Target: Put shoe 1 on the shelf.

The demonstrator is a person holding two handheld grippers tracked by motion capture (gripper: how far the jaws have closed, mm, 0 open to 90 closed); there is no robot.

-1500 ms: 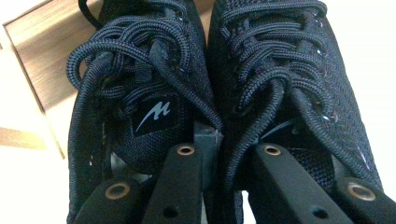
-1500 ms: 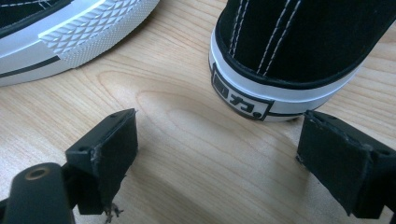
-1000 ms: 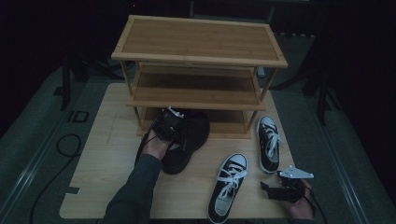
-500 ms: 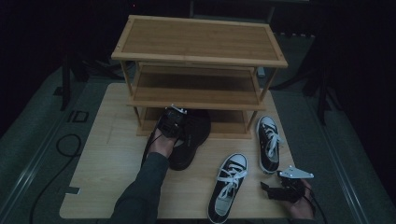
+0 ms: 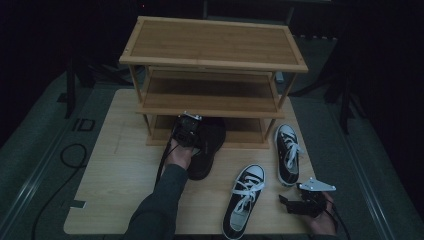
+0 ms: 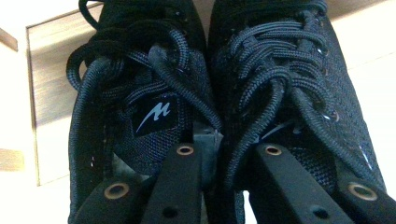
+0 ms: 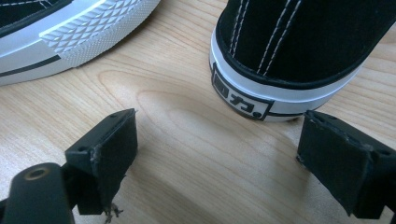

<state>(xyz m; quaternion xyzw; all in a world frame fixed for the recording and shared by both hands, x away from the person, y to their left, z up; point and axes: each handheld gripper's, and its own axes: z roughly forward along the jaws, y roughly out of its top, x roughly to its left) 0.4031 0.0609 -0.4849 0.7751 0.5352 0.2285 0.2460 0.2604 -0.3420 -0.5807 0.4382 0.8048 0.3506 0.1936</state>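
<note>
I am pinching the left gripper (image 5: 188, 131) shut on the inner collars of the black shoes (image 5: 207, 147), dark mesh with black laces. Their toes are pointing to twelve o'clock under the rack (image 5: 215, 95). My right gripper (image 5: 292, 205) is gaping wide, holding nothing.

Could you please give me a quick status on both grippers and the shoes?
Left gripper shut on pair of black mesh shoes, toes entering wooden rack bottom shelf. Right gripper open, behind black-and-white canvas sneaker heel. Nothing in the way.
</note>
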